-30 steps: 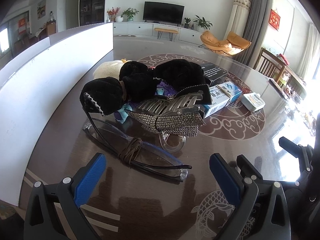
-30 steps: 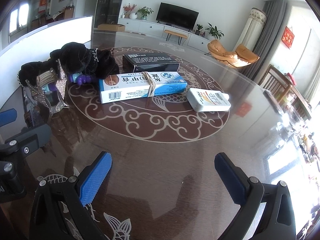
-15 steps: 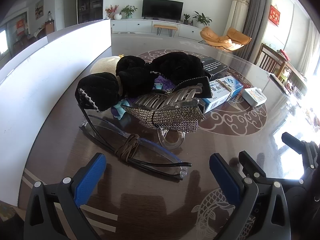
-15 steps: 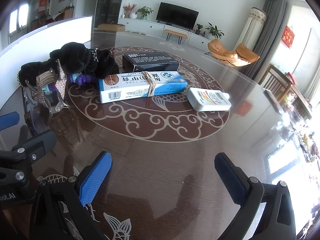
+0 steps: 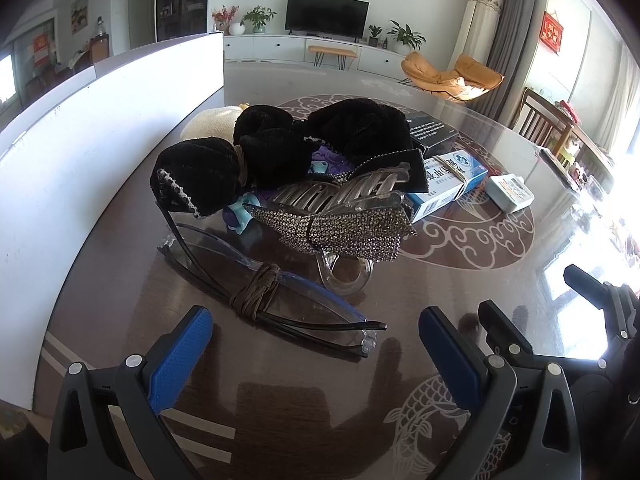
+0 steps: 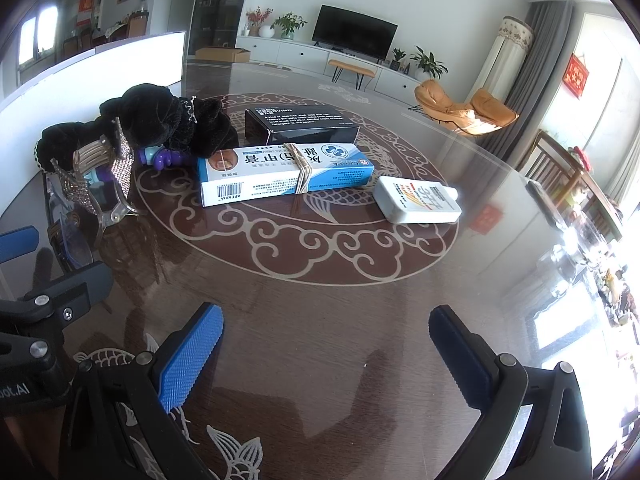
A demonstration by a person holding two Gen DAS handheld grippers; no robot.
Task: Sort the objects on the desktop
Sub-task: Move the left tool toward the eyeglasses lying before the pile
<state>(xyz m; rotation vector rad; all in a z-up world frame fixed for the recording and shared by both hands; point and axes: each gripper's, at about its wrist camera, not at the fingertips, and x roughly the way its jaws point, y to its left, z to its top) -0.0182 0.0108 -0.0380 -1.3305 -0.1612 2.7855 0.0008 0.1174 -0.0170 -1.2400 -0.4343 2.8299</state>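
My left tongs hang spread wide over the dark counter, holding nothing. Just ahead of them lies a pair of folded glasses, with a brown cord wound around the middle. Behind the glasses sits a sparkly hair clip with clear teeth, and behind that a heap of black velvet hair ties, with something purple and light blue partly hidden beneath.

My right tongs are spread wide too, empty, above a bare part of the counter. Farther ahead, on the round swirl pattern, a blue-and-white box lies flat with a rubber band around it. A black box lies just behind it, and a white bottle lies on its side near the blue box's right end. The hair clip and black ties are off to the left in this view, beside a white board that stands along the counter's edge.
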